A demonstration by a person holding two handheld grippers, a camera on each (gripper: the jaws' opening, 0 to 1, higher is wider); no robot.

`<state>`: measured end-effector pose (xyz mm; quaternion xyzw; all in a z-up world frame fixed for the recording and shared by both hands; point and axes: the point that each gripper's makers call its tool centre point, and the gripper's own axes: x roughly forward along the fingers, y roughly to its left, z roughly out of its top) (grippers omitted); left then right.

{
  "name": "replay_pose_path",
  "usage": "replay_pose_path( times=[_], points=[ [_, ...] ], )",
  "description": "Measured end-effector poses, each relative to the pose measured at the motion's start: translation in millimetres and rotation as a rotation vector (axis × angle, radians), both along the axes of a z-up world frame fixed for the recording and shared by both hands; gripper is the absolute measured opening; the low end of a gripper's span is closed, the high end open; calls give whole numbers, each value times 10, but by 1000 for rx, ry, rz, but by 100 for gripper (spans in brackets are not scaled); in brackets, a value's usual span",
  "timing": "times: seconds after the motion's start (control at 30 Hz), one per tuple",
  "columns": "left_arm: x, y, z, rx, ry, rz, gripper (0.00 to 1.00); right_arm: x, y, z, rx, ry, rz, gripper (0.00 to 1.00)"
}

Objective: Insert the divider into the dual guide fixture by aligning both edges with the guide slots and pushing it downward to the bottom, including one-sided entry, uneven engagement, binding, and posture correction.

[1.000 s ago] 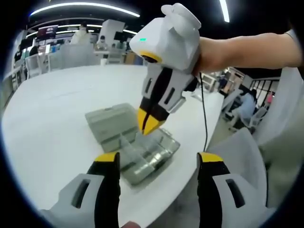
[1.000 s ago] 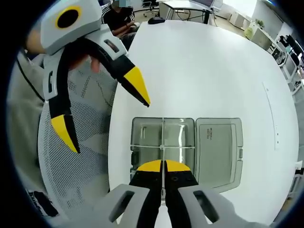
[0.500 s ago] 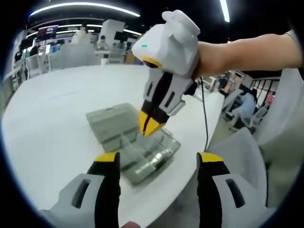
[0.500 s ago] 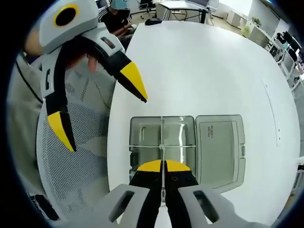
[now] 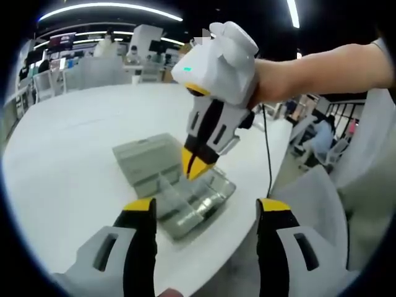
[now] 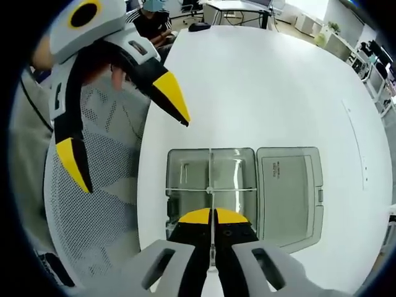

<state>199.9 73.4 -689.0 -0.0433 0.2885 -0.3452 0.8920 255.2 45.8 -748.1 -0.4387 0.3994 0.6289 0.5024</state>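
A clear plastic box, the guide fixture (image 6: 185,176), lies on the white table (image 6: 260,86) with its lid (image 6: 289,192) folded open to the right. My right gripper (image 6: 211,215) is shut on a thin clear divider (image 6: 211,182), which stands edge-on across the box's middle, crossing a second clear partition. In the left gripper view the right gripper (image 5: 195,166) points down into the fixture (image 5: 198,201), held by a hand. My left gripper (image 5: 205,205) is open and holds nothing, off the table's edge. It hangs at the upper left in the right gripper view (image 6: 120,130).
A white mesh chair (image 6: 93,210) stands beside the table edge under the left gripper. A person sits at the far end (image 6: 151,21). A black cable (image 5: 267,154) trails from the right gripper. Desks and people fill the background (image 5: 93,59).
The right gripper has eased slightly down toward the box with the divider. The left gripper stays open and has drifted a little in the right gripper view.
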Motion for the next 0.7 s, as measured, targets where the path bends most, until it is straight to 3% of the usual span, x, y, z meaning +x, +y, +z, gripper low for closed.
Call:
replay_pose_path(
  times=[0.7],
  points=[
    [-2,23,-26,0,9,7,64,-25,0,-172,-10,-5,25,0]
  ],
)
